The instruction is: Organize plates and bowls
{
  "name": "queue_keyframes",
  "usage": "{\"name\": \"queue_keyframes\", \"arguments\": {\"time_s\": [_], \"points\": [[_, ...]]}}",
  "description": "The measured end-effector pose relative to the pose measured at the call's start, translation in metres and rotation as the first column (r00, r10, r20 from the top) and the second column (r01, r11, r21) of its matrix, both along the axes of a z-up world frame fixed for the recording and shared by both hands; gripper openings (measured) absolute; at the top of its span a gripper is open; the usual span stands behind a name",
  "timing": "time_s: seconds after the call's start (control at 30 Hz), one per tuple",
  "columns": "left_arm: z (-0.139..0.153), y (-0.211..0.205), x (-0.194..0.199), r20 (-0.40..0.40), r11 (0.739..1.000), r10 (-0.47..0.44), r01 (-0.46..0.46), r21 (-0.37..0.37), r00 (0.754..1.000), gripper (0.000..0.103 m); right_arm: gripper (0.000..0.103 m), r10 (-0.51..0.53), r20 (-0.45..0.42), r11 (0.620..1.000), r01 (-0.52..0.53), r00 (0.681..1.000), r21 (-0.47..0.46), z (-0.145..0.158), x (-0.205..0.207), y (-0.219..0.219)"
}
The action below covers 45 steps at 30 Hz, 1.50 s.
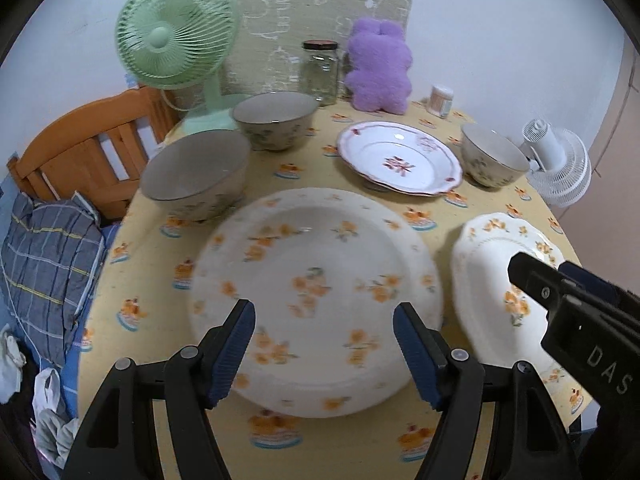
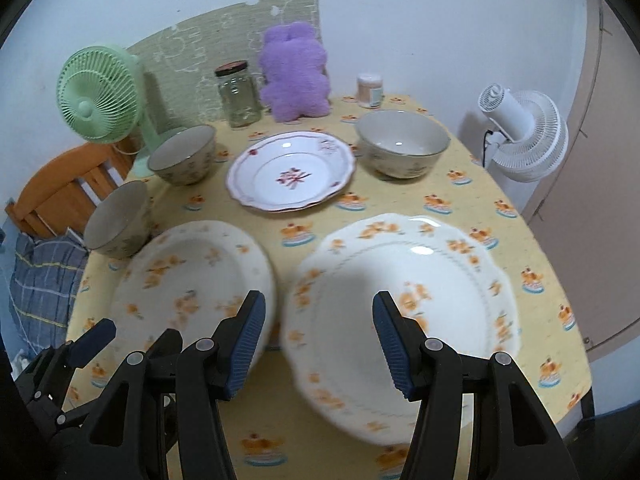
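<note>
Below, both claws are hanging released and empty over the yellow-clothed surface (image 1: 472,216). Between the left claw (image 1: 324,344) pads a round orange-flowered plate (image 1: 316,280) is lying at frame centre; the right claw (image 2: 320,340) is framing a scalloped plate (image 2: 420,276) at lower right. "DAS" is showing on the right claw's body.

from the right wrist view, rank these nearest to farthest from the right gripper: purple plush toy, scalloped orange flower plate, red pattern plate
1. Scalloped orange flower plate, right under the right gripper, on the near side of the table.
2. Red pattern plate, mid-table, beyond the gripper and slightly left.
3. Purple plush toy, at the far edge, against the wall.
</note>
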<state>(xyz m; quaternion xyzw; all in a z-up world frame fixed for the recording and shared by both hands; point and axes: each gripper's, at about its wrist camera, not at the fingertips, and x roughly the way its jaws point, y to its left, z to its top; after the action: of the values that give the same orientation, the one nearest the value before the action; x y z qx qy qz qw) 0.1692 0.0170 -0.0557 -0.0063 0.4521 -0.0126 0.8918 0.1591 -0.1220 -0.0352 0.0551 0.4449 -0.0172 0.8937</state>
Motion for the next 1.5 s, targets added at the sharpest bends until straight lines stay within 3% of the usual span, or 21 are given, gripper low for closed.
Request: {"name": "queue_keyframes", "arguments": {"time_s": [0.4, 0.87, 1.0, 1.23, 1.5], "points": [[-0.005, 0.05, 0.025, -0.026, 0.996, 0.086, -0.086, 0.015, 0.996, 0.074, 0.06, 0.073, -0.01, 0.997, -0.073, 0.997, 0.009, -0.004, 0.024, 0.053], [-0.049, 0.066, 0.079, -0.112, 0.977, 0.21, -0.204, 0.062, 0.971, 0.073, 0.059, 0.179, -0.12, 0.984, -0.177, 0.977, 0.03, -0.061, 0.105, 0.068], [-0.059, 0.07, 0.084, -0.137, 0.975, 0.219, -0.212, 0.068, 0.966, 0.073, 0.06, 0.199, -0.118, 0.98, -0.201, 0.973, 0.002, -0.068, 0.118, 0.073], [-0.064, 0.064, 0.088, -0.157, 0.98, 0.197, -0.191, 0.055, 0.968, 0.075, 0.06, 0.172, -0.169, 0.985, -0.168, 0.971, 0.036, -0.084, 0.13, 0.068], [-0.058, 0.063, 0.083, -0.171, 0.987, 0.162, -0.157, 0.045, 0.972, 0.067, 0.061, 0.158, -0.181, 0.987, -0.154, 0.971, 0.04, -0.082, 0.125, 0.069]]}}
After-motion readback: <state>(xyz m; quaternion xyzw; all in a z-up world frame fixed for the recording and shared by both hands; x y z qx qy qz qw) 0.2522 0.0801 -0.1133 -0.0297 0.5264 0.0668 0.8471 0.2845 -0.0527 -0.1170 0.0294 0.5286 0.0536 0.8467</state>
